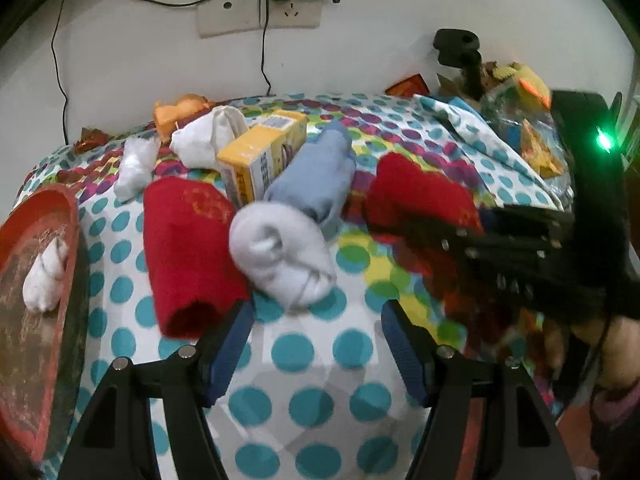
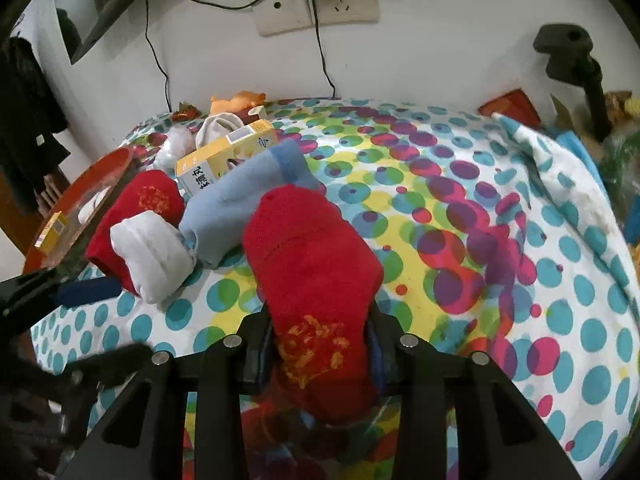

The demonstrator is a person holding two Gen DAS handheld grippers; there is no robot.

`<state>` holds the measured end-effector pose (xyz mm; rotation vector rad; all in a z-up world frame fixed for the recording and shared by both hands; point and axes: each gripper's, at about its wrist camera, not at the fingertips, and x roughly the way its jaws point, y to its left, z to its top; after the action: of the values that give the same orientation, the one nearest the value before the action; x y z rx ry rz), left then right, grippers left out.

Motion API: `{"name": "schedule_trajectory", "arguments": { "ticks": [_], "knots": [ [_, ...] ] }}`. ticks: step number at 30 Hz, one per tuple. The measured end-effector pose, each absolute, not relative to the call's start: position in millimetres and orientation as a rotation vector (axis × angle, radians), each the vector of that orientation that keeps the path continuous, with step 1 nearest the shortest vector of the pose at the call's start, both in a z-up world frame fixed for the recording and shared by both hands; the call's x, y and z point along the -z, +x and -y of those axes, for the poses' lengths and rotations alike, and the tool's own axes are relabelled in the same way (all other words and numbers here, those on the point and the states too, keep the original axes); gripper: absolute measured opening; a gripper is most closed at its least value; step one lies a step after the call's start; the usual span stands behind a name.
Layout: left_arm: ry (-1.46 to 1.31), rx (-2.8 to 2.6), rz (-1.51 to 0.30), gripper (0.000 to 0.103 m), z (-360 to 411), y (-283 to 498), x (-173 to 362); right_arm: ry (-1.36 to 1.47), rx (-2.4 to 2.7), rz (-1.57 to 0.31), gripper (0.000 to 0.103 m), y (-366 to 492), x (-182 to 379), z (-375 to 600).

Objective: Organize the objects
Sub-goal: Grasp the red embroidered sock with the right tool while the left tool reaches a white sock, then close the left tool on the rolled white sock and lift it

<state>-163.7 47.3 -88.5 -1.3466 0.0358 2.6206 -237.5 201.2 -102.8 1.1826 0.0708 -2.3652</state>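
Rolled socks lie on a polka-dot cloth. My right gripper is shut on a red sock with gold print; it also shows in the left wrist view with the right gripper on it. My left gripper is open and empty, just short of a white sock and a second red sock. A light blue sock and a yellow box lie behind them. These also show in the right wrist view: white sock, red sock, blue sock, box.
A red heart-shaped tray at the left holds a white sock. More white socks and an orange toy lie near the wall. Toys and a black stand crowd the right. Cables hang from wall sockets.
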Motion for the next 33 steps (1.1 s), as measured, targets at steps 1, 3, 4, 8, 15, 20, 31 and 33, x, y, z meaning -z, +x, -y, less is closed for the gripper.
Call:
{"name": "schedule_trajectory", "arguments": {
  "ticks": [1,3,4,8,15,20,31,33],
  "knots": [
    [-1.348,-2.627,-0.038,0.069,-47.2,-167.4,88.1,1.181,2.365,-0.076,0.036,-237.8,102.4,-199.9],
    [-1.346,-2.649,-0.062,0.069,-47.1,-175.8,86.4,1.183,2.366,-0.089,0.038,-237.4,101.9,-200.0],
    [-1.342,-2.657,-0.066,0.069,-47.0,-178.5,85.0,1.183,2.365,-0.091,0.038,-237.4,101.6,-199.6],
    [-1.347,-2.666,-0.082,0.069,-43.8,-195.3,84.2,1.183,2.360,-0.074,0.039,-238.6,101.3,-200.5],
    [-1.362,-2.669,-0.112,0.069,-47.2,-207.8,91.9,1.183,2.359,-0.071,0.039,-239.0,101.8,-200.6],
    [-1.341,-2.681,-0.153,0.069,-49.1,-205.2,98.8,1.183,2.355,-0.052,0.039,-240.0,102.2,-201.5],
    [-1.307,-2.677,-0.101,0.053,-39.4,-201.6,99.0,1.181,2.348,-0.033,0.043,-241.2,102.8,-201.8],
    [-1.297,-2.674,-0.108,0.052,-40.5,-198.2,97.8,1.181,2.349,-0.033,0.043,-240.8,102.6,-200.9]
  ]
}}
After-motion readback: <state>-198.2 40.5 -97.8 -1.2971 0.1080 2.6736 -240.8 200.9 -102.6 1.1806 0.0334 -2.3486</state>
